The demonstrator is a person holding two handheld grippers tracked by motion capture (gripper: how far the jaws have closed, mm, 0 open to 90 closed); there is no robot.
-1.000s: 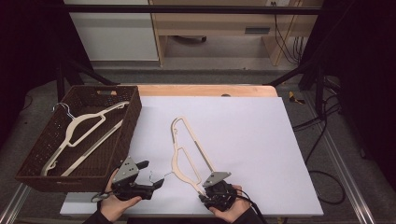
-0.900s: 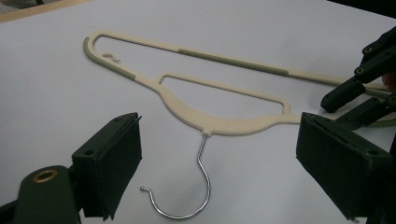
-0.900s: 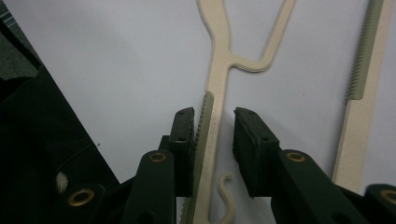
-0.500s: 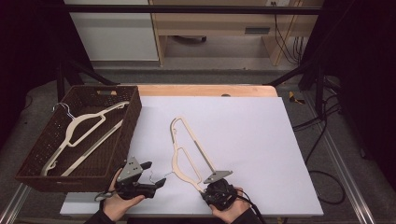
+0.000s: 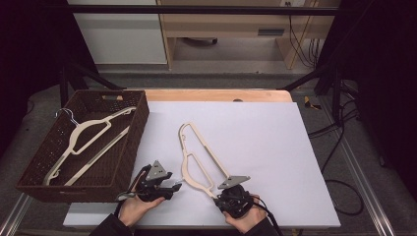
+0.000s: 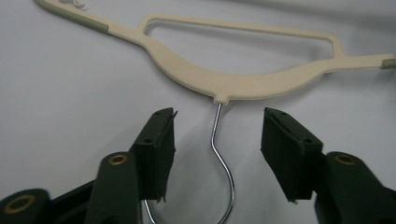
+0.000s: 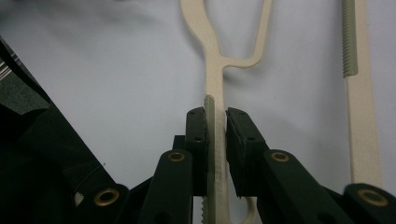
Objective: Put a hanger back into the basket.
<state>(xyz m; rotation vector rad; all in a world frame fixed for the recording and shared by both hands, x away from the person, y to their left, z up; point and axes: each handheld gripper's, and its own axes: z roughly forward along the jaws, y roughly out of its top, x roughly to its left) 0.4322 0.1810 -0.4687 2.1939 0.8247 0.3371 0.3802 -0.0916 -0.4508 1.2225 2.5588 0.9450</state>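
Note:
A cream plastic hanger [image 5: 196, 157] lies flat on the white table top [image 5: 265, 147], its metal hook [image 6: 219, 154] pointing toward the near left. My left gripper [image 5: 173, 187] is open, its jaws standing on either side of the hook without touching it. My right gripper [image 5: 223, 192] is shut on the hanger's near arm [image 7: 215, 140], at the grey ribbed end. A second cream hanger [image 5: 91, 140] rests inside the brown wicker basket [image 5: 137, 142] at the left.
The basket stands at the table's left edge, close beside my left hand. A wooden strip [image 5: 211, 95] runs along the far edge. Cables [image 5: 339, 128] hang off the right side. White table surface lies open to the right and far side.
My left gripper has crept a little to the right, closing in on the hook. The right gripper and the hanger have hardly moved.

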